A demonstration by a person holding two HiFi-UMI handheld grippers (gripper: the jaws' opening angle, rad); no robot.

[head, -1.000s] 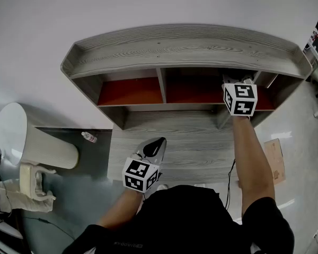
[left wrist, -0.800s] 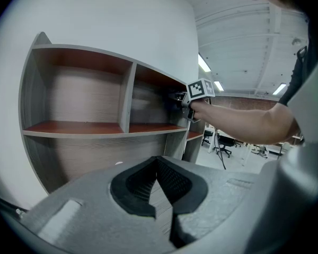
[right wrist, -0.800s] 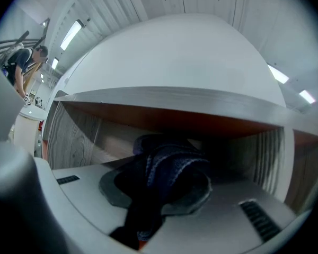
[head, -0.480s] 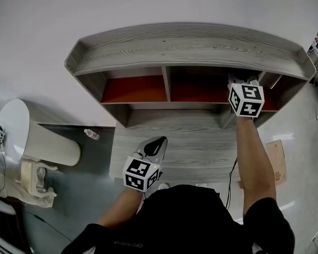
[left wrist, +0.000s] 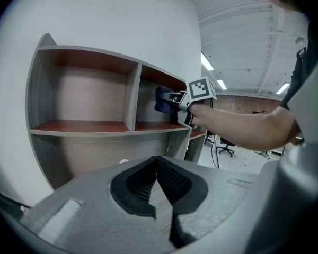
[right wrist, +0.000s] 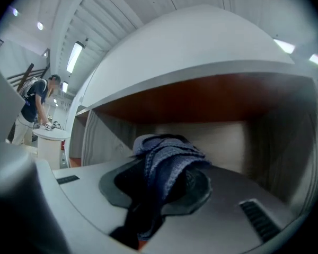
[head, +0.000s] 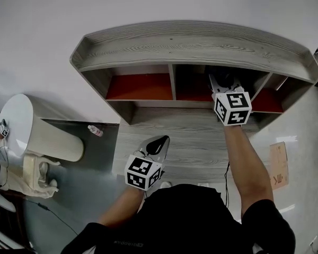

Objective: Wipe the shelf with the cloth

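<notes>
The grey wood shelf unit point(head: 191, 46) has red-orange boards point(head: 140, 86) in its compartments. My right gripper point(head: 222, 82) reaches into the middle compartment and is shut on a dark blue cloth point(right wrist: 169, 152), which bunches over the jaws of the right gripper point(right wrist: 161, 187). From the left gripper view the cloth point(left wrist: 161, 99) sits against the back wall of that compartment, above the red board. My left gripper point(head: 155, 146) hangs low in front of the unit, apart from it. The left gripper point(left wrist: 158, 165) is shut with nothing in it.
A white round pedestal table point(head: 26, 131) stands at the left, with a small bottle point(head: 95, 130) on the floor beside it. A cardboard sheet point(head: 278, 165) lies at the right. A person point(right wrist: 34, 105) stands at a table far left. Office chairs point(left wrist: 225, 144) stand beyond the unit.
My right gripper has slid left along the middle compartment with the cloth, away from the right divider. The left gripper has stayed where it was.
</notes>
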